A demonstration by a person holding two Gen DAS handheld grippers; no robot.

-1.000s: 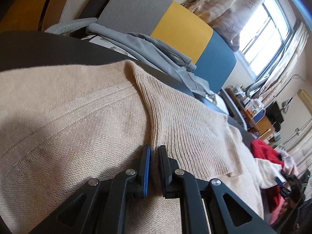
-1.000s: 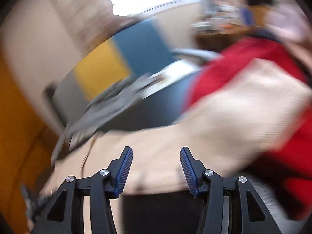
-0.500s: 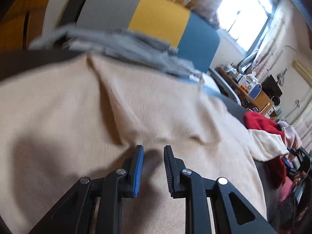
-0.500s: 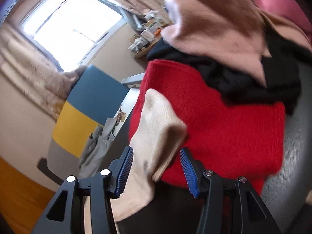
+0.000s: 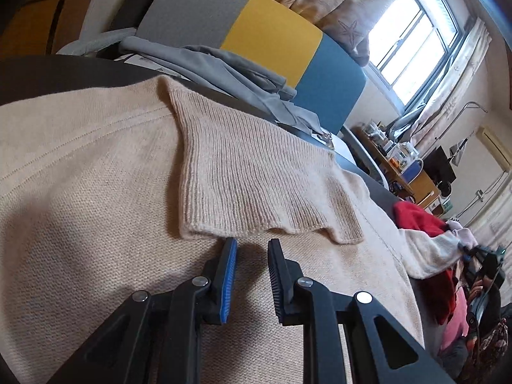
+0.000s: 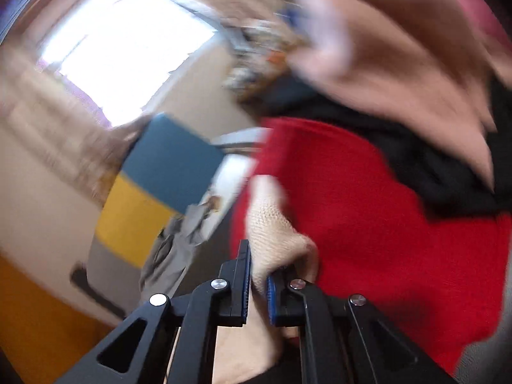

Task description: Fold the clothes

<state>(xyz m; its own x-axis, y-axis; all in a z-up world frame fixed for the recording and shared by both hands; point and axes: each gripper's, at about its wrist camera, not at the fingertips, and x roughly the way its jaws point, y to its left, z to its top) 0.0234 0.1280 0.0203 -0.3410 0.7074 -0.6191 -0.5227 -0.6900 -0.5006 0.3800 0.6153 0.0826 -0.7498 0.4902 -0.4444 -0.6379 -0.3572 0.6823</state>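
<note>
A beige knit sweater (image 5: 96, 192) lies spread over the dark surface and fills the left wrist view. Its ribbed flap (image 5: 249, 185) is folded down flat on the body. My left gripper (image 5: 252, 241) sits just short of the flap's lower edge, its jaws a little apart with nothing between them. One beige sleeve (image 5: 428, 252) trails off to the right. In the blurred right wrist view, my right gripper (image 6: 260, 259) is shut on that sleeve's end (image 6: 275, 233), which bunches up over the right finger.
A red garment (image 6: 368, 208), a black one (image 6: 432, 166) and a pink one (image 6: 400, 64) are piled beyond the sleeve. Grey clothing (image 5: 224, 67) lies at the far edge, before a grey, yellow and blue headboard (image 5: 272, 32). A window and a cluttered desk (image 5: 406, 166) stand behind.
My left gripper let go of the sweater fold and opened slightly; the ribbed flap now lies flat. My right gripper, open around the sleeve end before, has shut on it.
</note>
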